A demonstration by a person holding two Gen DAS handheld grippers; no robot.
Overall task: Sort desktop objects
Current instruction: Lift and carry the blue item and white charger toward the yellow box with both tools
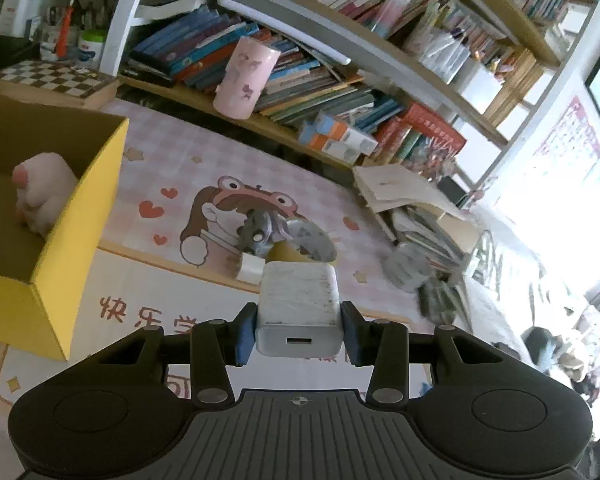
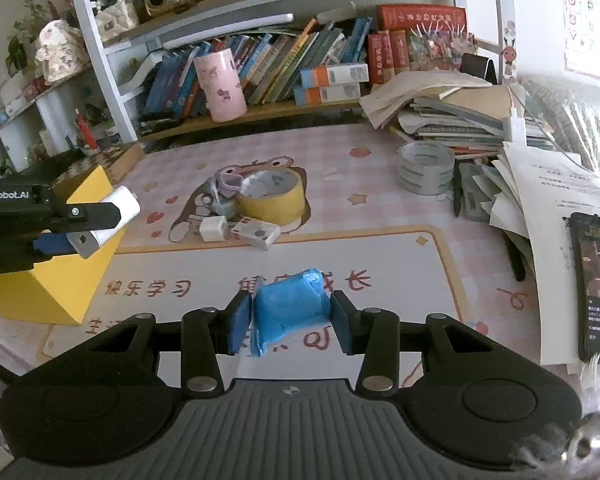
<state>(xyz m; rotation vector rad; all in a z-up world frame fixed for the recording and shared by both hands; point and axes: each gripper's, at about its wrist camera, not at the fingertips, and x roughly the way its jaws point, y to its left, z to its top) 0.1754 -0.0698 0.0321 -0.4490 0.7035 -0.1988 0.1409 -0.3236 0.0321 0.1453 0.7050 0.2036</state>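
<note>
A pink checked desk mat (image 2: 380,208) with a cartoon and Chinese writing lay below crowded bookshelves (image 2: 284,60). The left gripper (image 1: 299,320), marked "enRobot.AI", pinched a white charger (image 1: 299,300) beside the yellow box (image 1: 80,208); the right gripper (image 2: 288,316) pinched a blue packet (image 2: 288,304) above the mat.

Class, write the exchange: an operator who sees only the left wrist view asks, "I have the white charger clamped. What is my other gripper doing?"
Observer: The right gripper is shut on a blue plastic-wrapped packet, held above the desk mat.
Operator: Is anything left by the frog picture? My charger blocks it.
Observer: Yes. A roll of yellow tape stands there, with a small white plug and a white adapter lying in front of it.
Operator: Where is my gripper relative to the yellow box?
Observer: The left gripper with the white charger is beside the yellow box, near its upper corner.
</note>
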